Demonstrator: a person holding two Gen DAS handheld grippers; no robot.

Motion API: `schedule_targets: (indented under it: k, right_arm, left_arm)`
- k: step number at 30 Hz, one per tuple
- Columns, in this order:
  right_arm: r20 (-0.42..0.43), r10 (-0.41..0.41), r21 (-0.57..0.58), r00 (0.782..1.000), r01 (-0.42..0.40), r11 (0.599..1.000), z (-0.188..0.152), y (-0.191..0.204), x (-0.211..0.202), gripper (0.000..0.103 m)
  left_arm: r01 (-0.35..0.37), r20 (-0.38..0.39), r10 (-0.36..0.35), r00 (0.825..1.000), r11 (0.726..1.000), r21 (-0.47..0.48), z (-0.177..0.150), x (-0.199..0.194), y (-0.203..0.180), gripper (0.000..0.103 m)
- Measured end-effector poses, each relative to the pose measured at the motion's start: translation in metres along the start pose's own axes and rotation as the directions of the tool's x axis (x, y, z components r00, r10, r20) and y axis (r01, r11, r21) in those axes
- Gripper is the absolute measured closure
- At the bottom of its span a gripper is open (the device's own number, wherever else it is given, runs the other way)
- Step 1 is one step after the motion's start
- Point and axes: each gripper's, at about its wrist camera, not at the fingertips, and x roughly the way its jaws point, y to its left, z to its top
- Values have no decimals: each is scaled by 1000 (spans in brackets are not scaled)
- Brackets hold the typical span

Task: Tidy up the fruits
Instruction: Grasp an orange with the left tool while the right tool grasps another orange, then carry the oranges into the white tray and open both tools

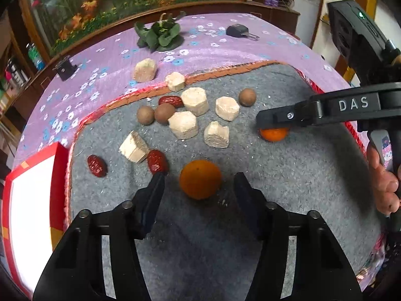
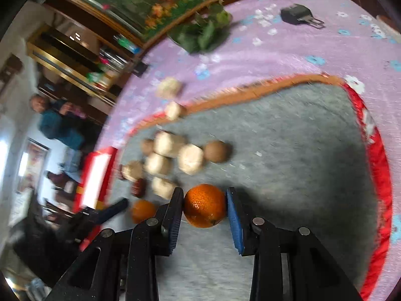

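An orange [image 1: 200,179] lies on the grey felt mat [image 1: 250,225] between the fingers of my open left gripper [image 1: 199,183], which do not touch it. A second orange [image 2: 205,205] sits between the pads of my right gripper [image 2: 204,207], which is shut on it; in the left wrist view it [image 1: 273,134] shows under the right gripper's finger [image 1: 275,119]. Red dates [image 1: 157,161], brown round nuts [image 1: 145,115] and several pale cut chunks [image 1: 194,100] lie scattered on the mat. The right wrist view is blurred.
A red-edged white box [image 1: 30,205] stands at the mat's left edge. The mat has a red and orange rim [image 1: 225,70] on a purple flowered cloth. A leafy green bunch [image 1: 159,33], a black plug [image 1: 238,31] and a black bracket [image 1: 64,67] lie farther back.
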Motion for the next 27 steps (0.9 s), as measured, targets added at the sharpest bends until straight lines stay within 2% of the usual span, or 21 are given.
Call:
schedule_targets:
  k: [3, 7, 15, 18, 21, 24, 27]
  right_arm:
    - [0, -28, -42, 1000, 28, 999, -1, 5, 0, 68]
    - [-2, -65, -95, 998, 65, 993, -4, 14, 3, 67]
    - [31, -149, -209, 988, 152, 966, -11, 30, 9, 68]
    - [33, -128, -214, 991, 132, 968, -12, 30, 8, 68]
    - [29, -56, -213, 998, 61, 975, -13, 33, 7, 69]
    - [67, -14, -228, 998, 29, 973, -13, 38, 2, 69]
    - [104, 5, -232, 995, 20, 973, -14, 41, 1, 69]
  left_arm:
    - [4, -25, -3, 1000, 999, 41, 0, 10, -6, 62]
    - [53, -7, -53, 999, 999, 13, 1, 11, -1, 69]
    - [86, 47, -83, 995, 995, -54, -3, 10, 5, 70]
    - [81, 85, -73, 994, 992, -92, -8, 0, 11, 70]
    - [60, 136, -44, 990, 991, -118, -17, -21, 19, 70]
    - [-16, 170, 41, 985, 989, -146, -33, -50, 33, 70]
    - [-78, 214, 118, 970, 979, -186, -56, -82, 54, 70]
